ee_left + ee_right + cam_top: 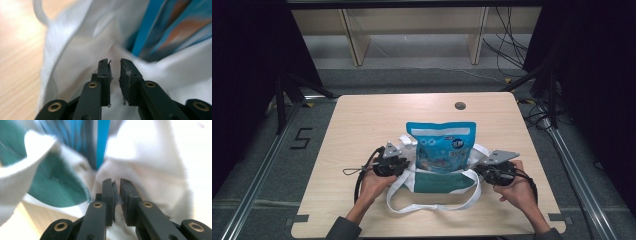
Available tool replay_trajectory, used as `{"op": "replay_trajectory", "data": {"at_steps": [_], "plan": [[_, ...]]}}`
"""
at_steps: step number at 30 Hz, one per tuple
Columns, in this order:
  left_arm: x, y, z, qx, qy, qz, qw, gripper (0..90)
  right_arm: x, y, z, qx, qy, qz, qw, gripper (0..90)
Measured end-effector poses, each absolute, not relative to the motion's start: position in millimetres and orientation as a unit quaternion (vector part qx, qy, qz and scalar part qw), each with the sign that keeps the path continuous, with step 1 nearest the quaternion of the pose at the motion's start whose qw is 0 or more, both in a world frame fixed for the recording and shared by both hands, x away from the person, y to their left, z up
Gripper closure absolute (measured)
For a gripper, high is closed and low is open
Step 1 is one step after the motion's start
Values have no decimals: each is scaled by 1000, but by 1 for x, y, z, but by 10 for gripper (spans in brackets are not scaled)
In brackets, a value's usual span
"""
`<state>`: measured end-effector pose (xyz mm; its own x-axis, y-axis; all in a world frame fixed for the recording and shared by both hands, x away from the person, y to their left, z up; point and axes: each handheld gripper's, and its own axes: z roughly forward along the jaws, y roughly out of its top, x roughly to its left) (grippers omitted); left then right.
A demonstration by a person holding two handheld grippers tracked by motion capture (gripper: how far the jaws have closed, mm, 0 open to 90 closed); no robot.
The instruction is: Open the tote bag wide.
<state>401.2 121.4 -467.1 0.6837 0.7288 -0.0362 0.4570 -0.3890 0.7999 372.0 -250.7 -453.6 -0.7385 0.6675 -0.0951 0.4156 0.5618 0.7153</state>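
Tote bag (439,181) with blue pouch (441,146) between grippers: left gripper (404,165) at 9 o'clock, right gripper (479,170) at 3; both slightly parted, released.

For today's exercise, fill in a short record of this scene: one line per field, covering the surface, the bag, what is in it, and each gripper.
surface: light wooden table, small round hole near the far edge
bag: white and green cloth bag with white handles, lying near the front edge
contents: blue snack packet sticking out of the bag's mouth
left gripper: at the bag's left edge, narrow gap between the jaws, white cloth just beyond the tips
right gripper: at the bag's right edge, jaws slightly apart
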Motion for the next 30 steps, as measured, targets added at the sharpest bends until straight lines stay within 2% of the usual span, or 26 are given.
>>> {"op": "replay_trajectory", "data": {"at_steps": [5, 9, 11, 14, 20, 23, 26, 30], "plan": [[407, 126, -433, 804, 354, 183, 441, 758, 360, -257, -417, 306, 840, 413, 177, 842], [430, 123, -431, 798, 354, 176, 455, 774, 349, -234, -408, 262, 849, 430, 160, 846], [440, 119, -433, 790, 383, 167, 448, 785, 348, -218, -412, 240, 863, 417, 153, 848], [461, 117, -439, 804, 389, 171, 417, 803, 345, -199, -427, 218, 886, 389, 129, 866], [496, 111, -469, 802, 439, 122, 387, 870, 327, -176, -472, 186, 923, 321, 99, 900], [502, 102, -487, 808, 445, 119, 368, 886, 327, -173, -497, 228, 926, 286, 92, 900], [501, 101, -490, 805, 445, 125, 373, 885, 332, -173, -496, 200, 929, 297, 95, 900], [483, 108, -464, 804, 419, 140, 398, 793, 328, -179, -475, 212, 915, 328, 99, 869]]}}
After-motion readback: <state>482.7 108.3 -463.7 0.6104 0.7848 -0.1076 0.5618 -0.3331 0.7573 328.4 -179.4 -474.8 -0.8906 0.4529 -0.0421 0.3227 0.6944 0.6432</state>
